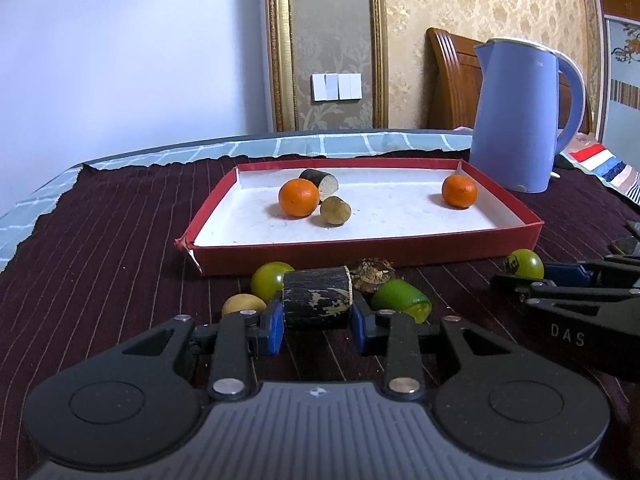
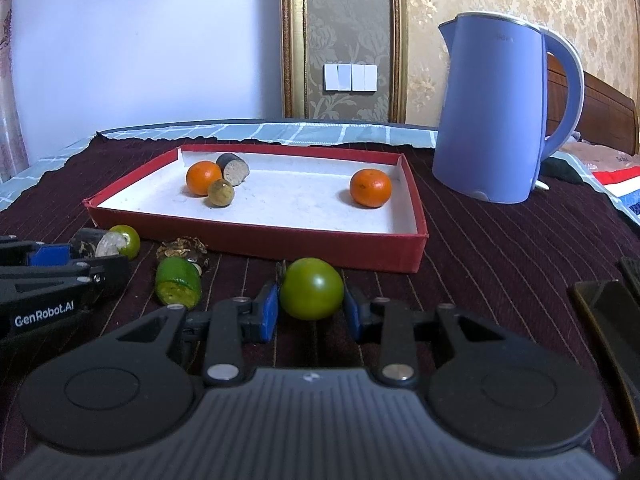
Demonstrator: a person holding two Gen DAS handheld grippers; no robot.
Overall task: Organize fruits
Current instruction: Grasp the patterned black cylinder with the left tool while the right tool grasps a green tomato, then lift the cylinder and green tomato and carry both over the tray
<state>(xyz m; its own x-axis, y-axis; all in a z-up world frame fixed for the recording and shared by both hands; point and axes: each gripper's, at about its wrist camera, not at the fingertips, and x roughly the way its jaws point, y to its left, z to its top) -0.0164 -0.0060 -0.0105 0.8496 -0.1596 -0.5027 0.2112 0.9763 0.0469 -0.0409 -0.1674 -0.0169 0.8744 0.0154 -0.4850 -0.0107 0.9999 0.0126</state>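
My left gripper is shut on a dark sugarcane piece, low over the maroon cloth in front of the red tray. My right gripper is shut on a green round fruit, also in front of the tray. In the tray lie two oranges, a brownish round fruit and another sugarcane piece. On the cloth lie a green round fruit, a yellowish fruit, a cut green piece and a brown husk.
A blue electric kettle stands right of the tray's far corner. Dark flat objects lie at the right edge of the cloth. The bed edge with a checked sheet runs behind the tray.
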